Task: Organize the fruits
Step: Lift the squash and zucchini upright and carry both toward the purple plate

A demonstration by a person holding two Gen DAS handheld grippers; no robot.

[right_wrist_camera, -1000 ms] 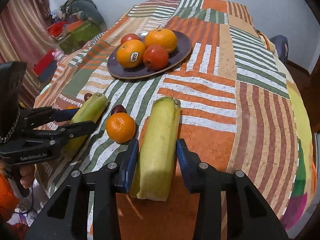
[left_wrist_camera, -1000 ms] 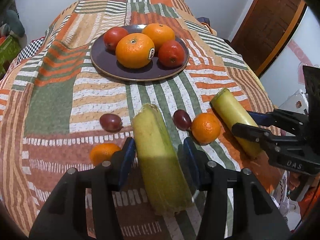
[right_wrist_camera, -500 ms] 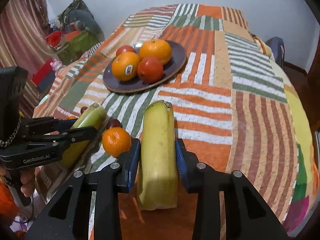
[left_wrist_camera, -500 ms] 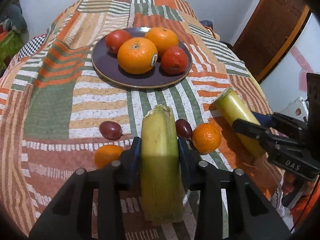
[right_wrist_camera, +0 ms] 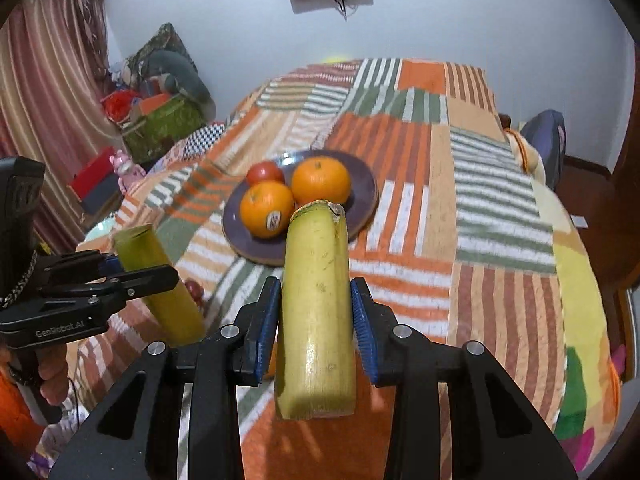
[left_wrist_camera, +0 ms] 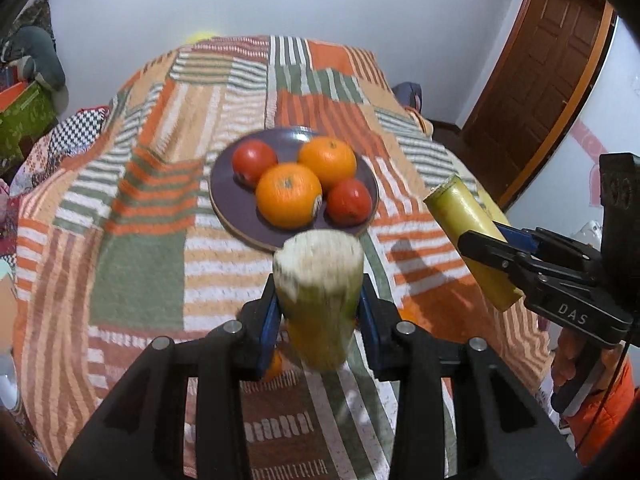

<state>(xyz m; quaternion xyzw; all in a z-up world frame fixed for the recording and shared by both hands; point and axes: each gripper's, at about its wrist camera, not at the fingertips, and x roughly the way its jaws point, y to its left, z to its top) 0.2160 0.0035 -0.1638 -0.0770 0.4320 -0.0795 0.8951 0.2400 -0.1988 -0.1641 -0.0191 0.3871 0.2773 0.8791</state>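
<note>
My left gripper (left_wrist_camera: 318, 316) is shut on a thick yellow-green stalk piece (left_wrist_camera: 318, 280), lifted off the bed, its cut end pointing at the camera. My right gripper (right_wrist_camera: 316, 316) is shut on a second yellow stalk piece (right_wrist_camera: 316, 300), also lifted. Each gripper shows in the other's view: the right one (left_wrist_camera: 504, 256) with its stalk (left_wrist_camera: 468, 232), the left one (right_wrist_camera: 132, 276) with its stalk (right_wrist_camera: 160, 284). A purple plate (left_wrist_camera: 240, 216) ahead holds two oranges (left_wrist_camera: 289, 194) and two red fruits (left_wrist_camera: 349, 202). A small orange (left_wrist_camera: 274, 366) peeks out under the left fingers.
A striped patchwork blanket (left_wrist_camera: 140, 248) covers the bed. A small dark red fruit (right_wrist_camera: 195, 289) lies on it near the left gripper. A wooden door (left_wrist_camera: 548, 80) stands at the right. Boxes and clutter (right_wrist_camera: 160, 116) lie on the floor left of the bed.
Both grippers have lifted their stalk pieces off the blanket and risen. The view now looks further along the bed, with the plate ahead.
</note>
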